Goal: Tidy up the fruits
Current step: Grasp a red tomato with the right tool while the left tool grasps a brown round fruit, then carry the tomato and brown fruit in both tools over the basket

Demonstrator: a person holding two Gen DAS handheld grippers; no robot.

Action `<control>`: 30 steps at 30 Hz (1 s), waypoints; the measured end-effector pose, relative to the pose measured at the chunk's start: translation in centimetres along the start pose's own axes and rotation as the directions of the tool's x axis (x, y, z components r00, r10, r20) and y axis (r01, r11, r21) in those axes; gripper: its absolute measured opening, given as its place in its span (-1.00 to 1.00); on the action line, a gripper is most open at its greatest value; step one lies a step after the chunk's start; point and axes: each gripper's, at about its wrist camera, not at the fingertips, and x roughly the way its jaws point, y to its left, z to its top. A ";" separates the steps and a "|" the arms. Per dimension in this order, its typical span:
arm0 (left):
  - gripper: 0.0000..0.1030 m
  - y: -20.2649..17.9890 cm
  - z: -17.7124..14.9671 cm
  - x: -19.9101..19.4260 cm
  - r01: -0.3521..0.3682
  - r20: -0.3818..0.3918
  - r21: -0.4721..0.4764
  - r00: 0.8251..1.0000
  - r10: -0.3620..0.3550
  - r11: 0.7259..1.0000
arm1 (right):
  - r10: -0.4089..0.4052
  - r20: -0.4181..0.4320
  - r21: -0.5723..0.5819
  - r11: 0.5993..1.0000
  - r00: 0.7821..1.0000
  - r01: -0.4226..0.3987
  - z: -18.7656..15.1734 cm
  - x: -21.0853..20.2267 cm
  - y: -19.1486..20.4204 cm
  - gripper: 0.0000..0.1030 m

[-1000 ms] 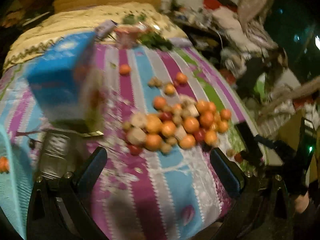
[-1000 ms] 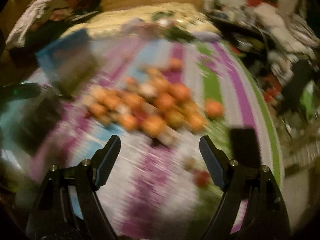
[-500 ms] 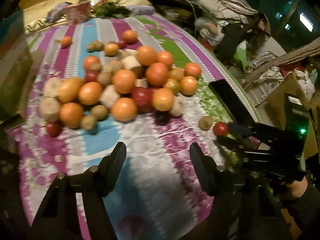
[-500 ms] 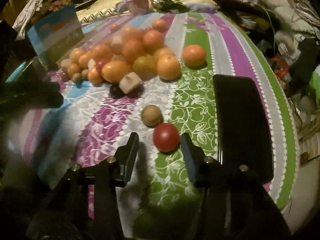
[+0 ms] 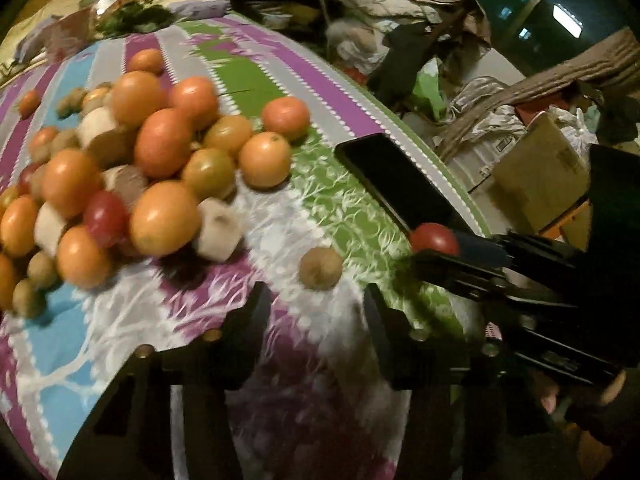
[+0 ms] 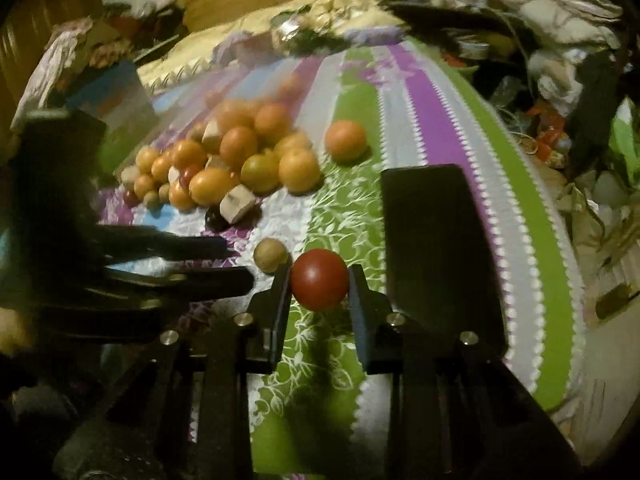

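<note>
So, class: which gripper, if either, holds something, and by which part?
The right gripper holds the red fruit by its two sides. The left gripper is open, holding nothing.

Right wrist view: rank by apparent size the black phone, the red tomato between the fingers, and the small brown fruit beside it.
1. The black phone, by far the largest.
2. The red tomato, enlarged somewhat by nearness to the camera.
3. The small brown fruit, clearly smaller than the tomato though almost equally near.
</note>
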 end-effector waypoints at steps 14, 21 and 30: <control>-0.50 -0.5 0.7 2.5 -0.061 0.046 -0.021 0.997 0.062 0.998 | -0.085 -0.025 0.114 0.990 0.996 0.087 0.8 1.1 -1.1 -0.44; -0.50 0.0 1.5 -3.1 -0.185 0.121 -0.091 0.973 0.195 0.979 | -0.179 0.002 0.145 0.974 0.984 0.177 2.8 0.1 0.6 -0.44; -0.50 3.6 2.1 -15.3 -0.357 0.246 -0.226 0.880 0.407 0.906 | -0.155 0.091 0.056 0.987 0.984 0.150 7.0 -1.8 6.6 -0.44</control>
